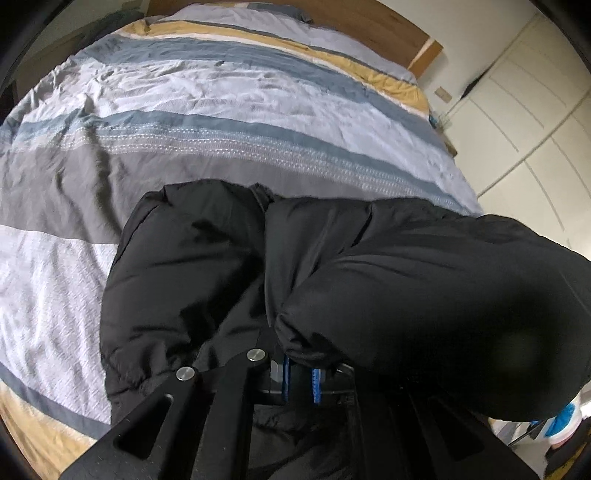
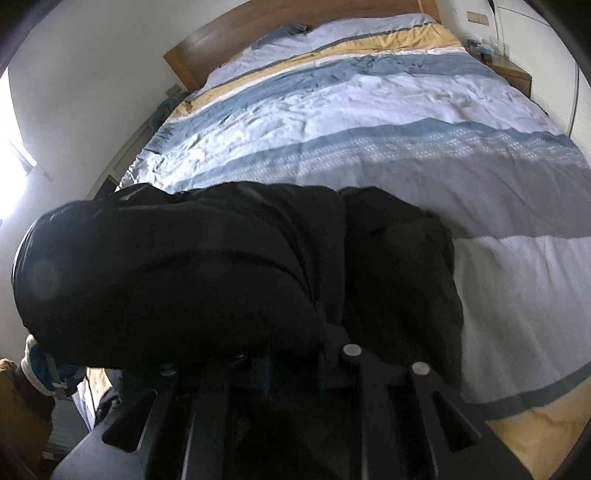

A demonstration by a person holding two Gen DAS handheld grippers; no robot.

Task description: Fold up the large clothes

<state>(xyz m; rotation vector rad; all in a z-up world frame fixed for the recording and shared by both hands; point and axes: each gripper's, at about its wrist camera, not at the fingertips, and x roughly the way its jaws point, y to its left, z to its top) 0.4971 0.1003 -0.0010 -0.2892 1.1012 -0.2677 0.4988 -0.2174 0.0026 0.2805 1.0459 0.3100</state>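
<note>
A black puffer jacket [image 1: 332, 280] fills the lower half of both views, bunched over the near end of the bed. My left gripper [image 1: 301, 382] is shut on the jacket; its blue pads [image 1: 286, 380] stand close together with black fabric bulging over them. In the right wrist view the jacket [image 2: 221, 266] drapes over my right gripper [image 2: 291, 373], whose blue pads [image 2: 266, 373] are close together and clamp the fabric. The jacket hangs between both grippers above the striped duvet [image 1: 221, 96]. The fingertips of both grippers are hidden under the fabric.
The bed is covered by a duvet [image 2: 406, 118] with white, blue, grey and yellow stripes. A wooden headboard [image 2: 258, 29] stands at the far end. White wardrobe doors [image 1: 528, 110] are to the right, and a bedside table [image 2: 509, 70] with small items.
</note>
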